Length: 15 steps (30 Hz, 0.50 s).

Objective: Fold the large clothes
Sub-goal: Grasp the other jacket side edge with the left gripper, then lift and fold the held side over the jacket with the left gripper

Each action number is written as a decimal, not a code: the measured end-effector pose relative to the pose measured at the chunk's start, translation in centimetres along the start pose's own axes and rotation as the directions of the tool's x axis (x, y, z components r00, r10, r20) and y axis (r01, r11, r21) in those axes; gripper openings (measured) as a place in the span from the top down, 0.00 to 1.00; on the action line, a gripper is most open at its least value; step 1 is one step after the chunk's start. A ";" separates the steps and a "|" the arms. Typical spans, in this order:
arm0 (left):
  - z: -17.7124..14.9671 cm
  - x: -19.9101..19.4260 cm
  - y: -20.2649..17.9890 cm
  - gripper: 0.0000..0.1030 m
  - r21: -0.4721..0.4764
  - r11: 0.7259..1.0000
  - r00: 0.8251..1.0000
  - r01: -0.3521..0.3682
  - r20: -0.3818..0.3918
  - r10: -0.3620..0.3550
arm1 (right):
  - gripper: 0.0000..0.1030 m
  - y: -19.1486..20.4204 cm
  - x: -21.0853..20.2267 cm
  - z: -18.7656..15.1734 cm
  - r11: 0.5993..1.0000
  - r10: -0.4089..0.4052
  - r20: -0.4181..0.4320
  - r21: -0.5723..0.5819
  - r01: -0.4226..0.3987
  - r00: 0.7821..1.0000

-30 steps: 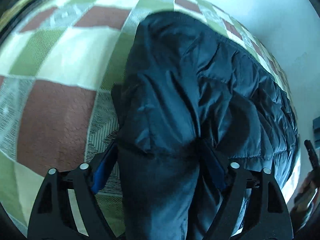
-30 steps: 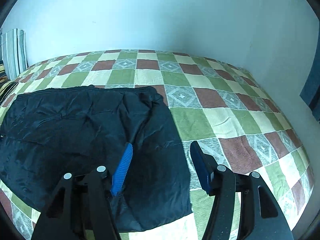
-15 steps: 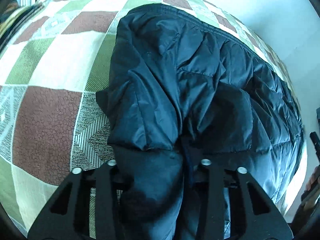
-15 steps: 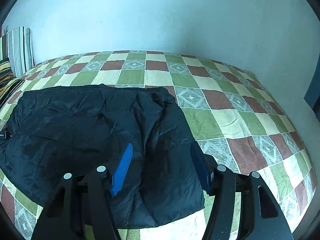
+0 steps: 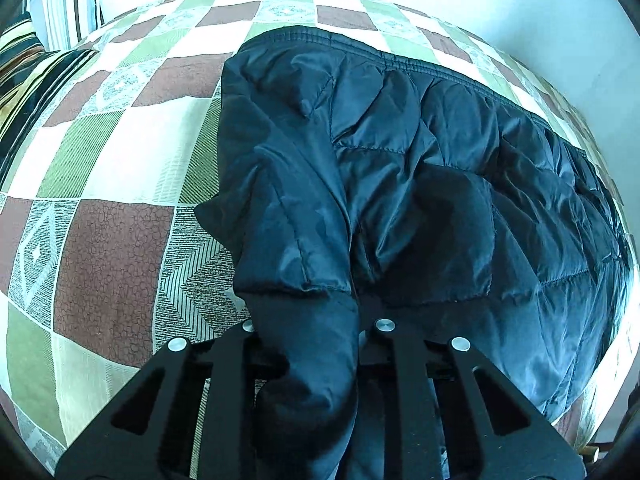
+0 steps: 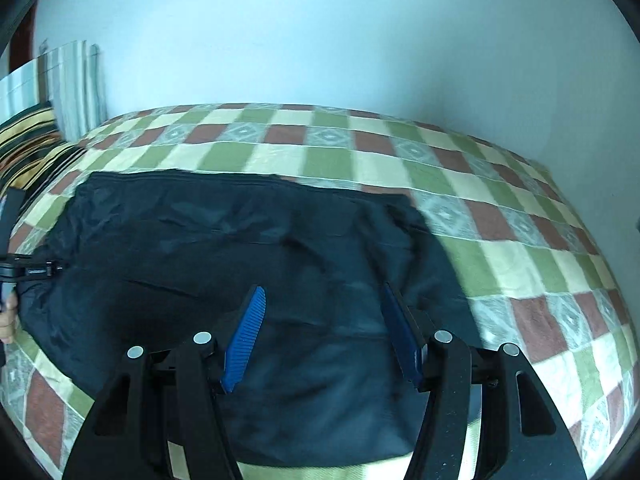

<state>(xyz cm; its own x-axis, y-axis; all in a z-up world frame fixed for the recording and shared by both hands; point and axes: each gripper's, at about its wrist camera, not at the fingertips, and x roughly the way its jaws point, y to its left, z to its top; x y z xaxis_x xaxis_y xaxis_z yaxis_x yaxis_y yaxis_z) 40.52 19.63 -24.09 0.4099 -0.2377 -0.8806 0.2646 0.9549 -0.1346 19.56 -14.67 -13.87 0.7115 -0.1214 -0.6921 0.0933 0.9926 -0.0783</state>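
Note:
A dark navy quilted jacket [image 5: 420,168] lies spread on the checked bed cover [image 5: 104,168]. My left gripper [image 5: 316,324] is shut on the jacket's sleeve end, which bunches between the fingers and hides the pads. In the right wrist view the jacket [image 6: 224,248] lies flat across the bed cover [image 6: 500,248]. My right gripper [image 6: 324,308] is open above the jacket's near part, its blue pads [image 6: 246,340] apart and empty. The left gripper [image 6: 24,270] shows at the far left edge of that view, at the jacket's edge.
Striped pillows [image 6: 36,136] lie at the bed's left end by a striped cushion [image 6: 74,84]. A pale wall [image 6: 320,40] runs behind the bed. The bed cover stretches to the right of the jacket.
My left gripper has closed on the sleeve and drawn back, lifting the cloth. My right gripper has pulled back and tilted up, staying open.

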 end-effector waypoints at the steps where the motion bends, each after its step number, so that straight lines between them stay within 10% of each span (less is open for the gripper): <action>1: 0.0 -0.1 0.0 0.81 -0.002 1.000 1.000 -0.001 0.001 0.001 | 0.42 1.3 0.5 0.5 1.000 0.027 -0.005 -0.013 -0.027 1.000; 15: -0.3 -0.3 0.1 0.81 -0.008 1.000 1.000 -0.006 0.014 0.006 | 0.55 8.7 7.2 1.8 0.986 0.166 -0.119 -0.014 -0.169 0.979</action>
<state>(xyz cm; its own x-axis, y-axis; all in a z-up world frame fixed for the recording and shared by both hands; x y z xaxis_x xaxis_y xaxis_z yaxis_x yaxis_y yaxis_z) 40.11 19.87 -23.97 0.4237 -0.2340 -0.8750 0.2546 0.9579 -0.1329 26.71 -6.92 -18.23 0.6291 0.0468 -0.7759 -0.0375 0.9989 0.0298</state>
